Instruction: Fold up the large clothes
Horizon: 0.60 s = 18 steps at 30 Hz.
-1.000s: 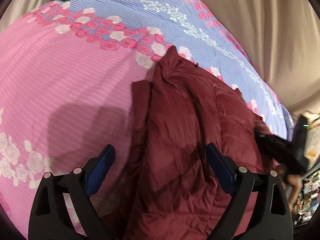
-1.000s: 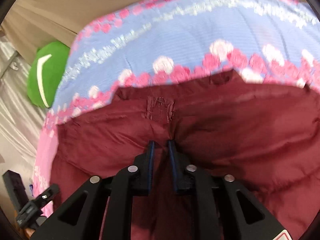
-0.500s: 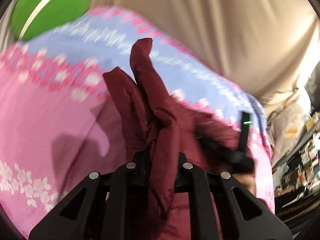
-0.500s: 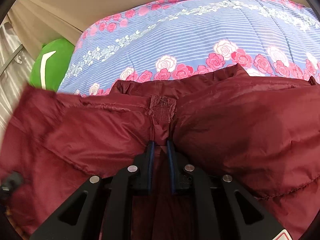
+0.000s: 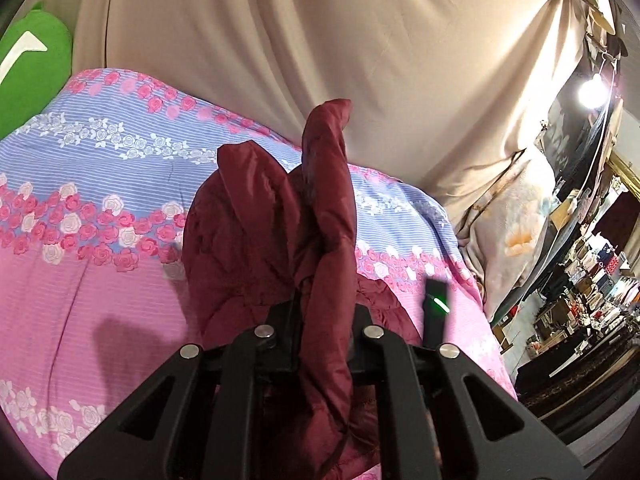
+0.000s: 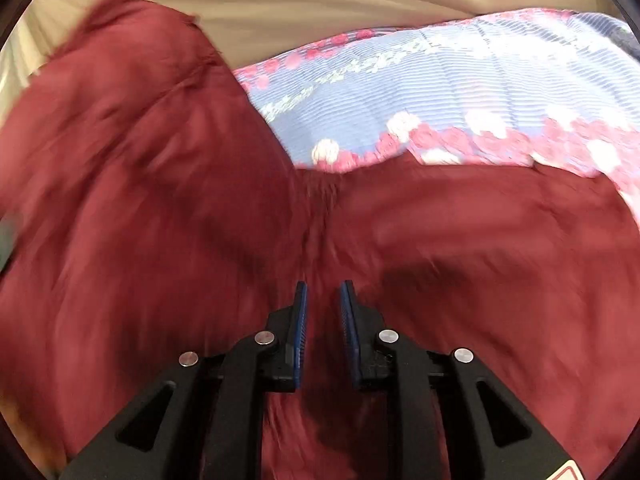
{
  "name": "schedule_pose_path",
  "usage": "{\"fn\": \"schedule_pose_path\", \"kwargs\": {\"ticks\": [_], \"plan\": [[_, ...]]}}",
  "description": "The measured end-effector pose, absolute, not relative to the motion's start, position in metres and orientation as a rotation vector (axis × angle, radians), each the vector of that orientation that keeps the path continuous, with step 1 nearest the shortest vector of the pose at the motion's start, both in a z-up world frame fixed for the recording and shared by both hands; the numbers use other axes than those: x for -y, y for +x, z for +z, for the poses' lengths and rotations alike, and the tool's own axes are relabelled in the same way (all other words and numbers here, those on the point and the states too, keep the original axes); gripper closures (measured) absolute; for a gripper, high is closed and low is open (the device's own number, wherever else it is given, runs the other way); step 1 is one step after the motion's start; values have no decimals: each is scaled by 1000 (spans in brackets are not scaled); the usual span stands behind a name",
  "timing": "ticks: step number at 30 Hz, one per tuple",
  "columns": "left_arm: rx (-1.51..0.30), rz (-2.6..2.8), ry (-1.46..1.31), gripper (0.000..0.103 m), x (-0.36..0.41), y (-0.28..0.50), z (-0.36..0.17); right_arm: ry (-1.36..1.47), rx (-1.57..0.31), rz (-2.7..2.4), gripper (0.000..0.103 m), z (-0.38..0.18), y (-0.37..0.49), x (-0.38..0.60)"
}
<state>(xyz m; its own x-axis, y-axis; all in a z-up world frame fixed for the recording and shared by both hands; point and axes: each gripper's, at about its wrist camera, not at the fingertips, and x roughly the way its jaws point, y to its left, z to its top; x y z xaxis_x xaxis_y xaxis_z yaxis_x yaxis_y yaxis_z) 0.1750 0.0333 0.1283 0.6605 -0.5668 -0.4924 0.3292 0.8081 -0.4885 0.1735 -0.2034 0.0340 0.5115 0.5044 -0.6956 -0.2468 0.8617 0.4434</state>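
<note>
Maroon jacket (image 5: 256, 240): left wrist view, centre frame, a fold clamped tight in the left claw (image 5: 322, 320), rising above the floral bed cover (image 5: 100, 200). Right wrist view, blurred: jacket fills the lower frame and upper left; right claw (image 6: 323, 300) parting, fabric between its pads, contact unclear.

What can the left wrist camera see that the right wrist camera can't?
Only the left wrist view shows the green cushion, a bright lamp, cluttered shelves, and the left tongs pinching a raised fold of the maroon jacket.

Only the right wrist view shows the right tongs, which are opening, with the jacket spread wide in front of them.

Both show the jacket, the flowery bedspread and the beige curtain.
</note>
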Motion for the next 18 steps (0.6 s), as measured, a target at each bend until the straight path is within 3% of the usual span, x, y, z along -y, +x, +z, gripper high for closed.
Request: {"fn": "schedule_pose_path", "kwargs": {"ticks": [9, 14, 18], "plan": [[-661, -516, -404, 93, -31, 158, 135, 283, -1048, 605, 86, -16, 141, 166], [-657, -472, -392, 93, -37, 145, 136, 346, -1084, 712, 96, -28, 160, 145], [-666, -484, -355, 93, -19, 146, 134, 398, -1100, 716, 98, -27, 162, 151]]}}
